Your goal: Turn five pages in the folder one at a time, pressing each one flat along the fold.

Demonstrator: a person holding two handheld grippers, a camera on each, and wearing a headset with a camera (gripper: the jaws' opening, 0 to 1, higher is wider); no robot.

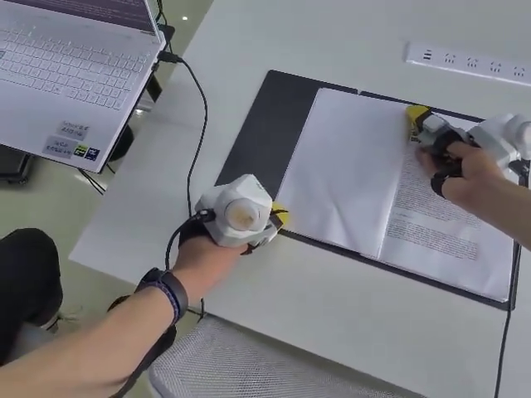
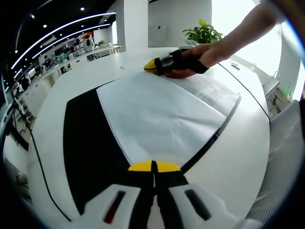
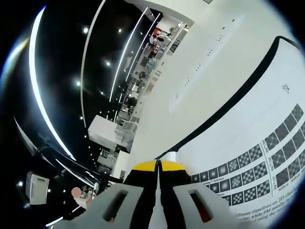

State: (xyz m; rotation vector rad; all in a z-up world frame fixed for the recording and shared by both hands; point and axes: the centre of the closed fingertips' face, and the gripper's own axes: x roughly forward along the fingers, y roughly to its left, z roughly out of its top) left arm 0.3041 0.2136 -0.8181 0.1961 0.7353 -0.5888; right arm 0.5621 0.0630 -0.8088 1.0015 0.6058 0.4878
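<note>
Folder (image 1: 264, 133): lay spread open on the white table (image 1: 348, 298), black inner cover bare along its left side. Had the laptop (image 1: 75, 66) and its cable (image 1: 205, 116) off to the folder's left, well apart from the pages, probably to leave room for turning.

Showed the left gripper (image 1: 279, 217) at the folder's near left edge, jaws pressed together with nothing between them. Had its yellow tips touching or just beside the near corner of the blank page (image 1: 340, 166); could not tell which. Looked like a pinning hold, meant to stop that sheet from springing up while the other hand worked.

Showed the blank page lying across the folder's middle, up to the fold (image 1: 390, 191). Placed the right gripper (image 1: 413, 116) at the folder's far edge, at the top end of the fold, jaws likewise closed on nothing, tips down at the paper. Judged this the start of a pressing stroke along the fold toward the folder's near edge.

Showed the printed page (image 1: 452, 224) flat on the folder's right half, partly under the right hand (image 1: 460, 166). Had the power strip (image 1: 469, 62) beyond the folder's far right corner, clear of the work.

Put the folder straight ahead of the left gripper's tips and directly beneath the right gripper's.
</note>
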